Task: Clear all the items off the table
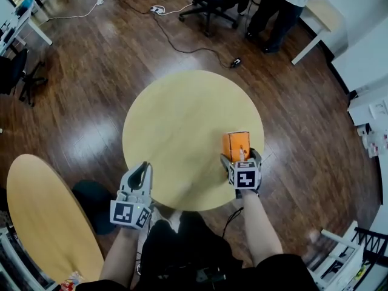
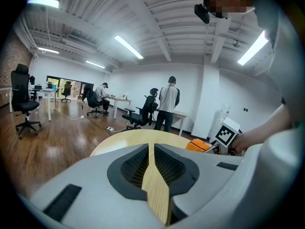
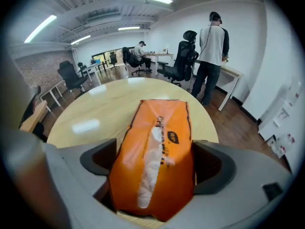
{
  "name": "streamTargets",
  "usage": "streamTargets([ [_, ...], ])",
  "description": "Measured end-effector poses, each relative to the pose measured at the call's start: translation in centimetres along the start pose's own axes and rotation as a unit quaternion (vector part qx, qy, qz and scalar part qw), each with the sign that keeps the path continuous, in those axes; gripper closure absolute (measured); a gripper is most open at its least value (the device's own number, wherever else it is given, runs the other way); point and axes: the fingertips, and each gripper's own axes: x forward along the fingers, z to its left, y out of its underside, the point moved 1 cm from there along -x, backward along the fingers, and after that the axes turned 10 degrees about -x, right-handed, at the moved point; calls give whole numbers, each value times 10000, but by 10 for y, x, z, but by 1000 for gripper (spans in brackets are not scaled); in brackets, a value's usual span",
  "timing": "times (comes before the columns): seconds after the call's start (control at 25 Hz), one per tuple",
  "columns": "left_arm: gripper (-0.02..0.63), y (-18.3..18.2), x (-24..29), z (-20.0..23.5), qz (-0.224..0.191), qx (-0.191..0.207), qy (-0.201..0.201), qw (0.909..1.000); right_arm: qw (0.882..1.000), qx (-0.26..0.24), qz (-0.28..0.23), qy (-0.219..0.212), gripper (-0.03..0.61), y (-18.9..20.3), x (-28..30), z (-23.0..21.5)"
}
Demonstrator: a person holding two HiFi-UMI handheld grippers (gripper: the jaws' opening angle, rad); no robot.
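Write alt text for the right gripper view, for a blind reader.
An orange tissue pack lies on a round pale wooden table, between the right gripper's open fingers, which flank its sides. Behind the table is an office with wheeled chairs, and a person stands at a desk with back turned.
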Motion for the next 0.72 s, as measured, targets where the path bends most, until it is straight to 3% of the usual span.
streamTargets([
  [0.24,575,-1,-4,-1,87,-35,-57,9999,9999,143,-5,-89,97,9,7,-8],
  [0.4,575,1,-16,7,43,-39,-148,9999,9998,180,16,-107,143,13,5,-9],
  [0.56,575,-16,-24,22,-208,-40,-335,9992,9995,121,-163,-232,158,-16,0,5],
  [0.72,575,-39,-46,32,-544,-90,-655,9963,9975,-250,-531,-399,158,-63,-19,26],
])
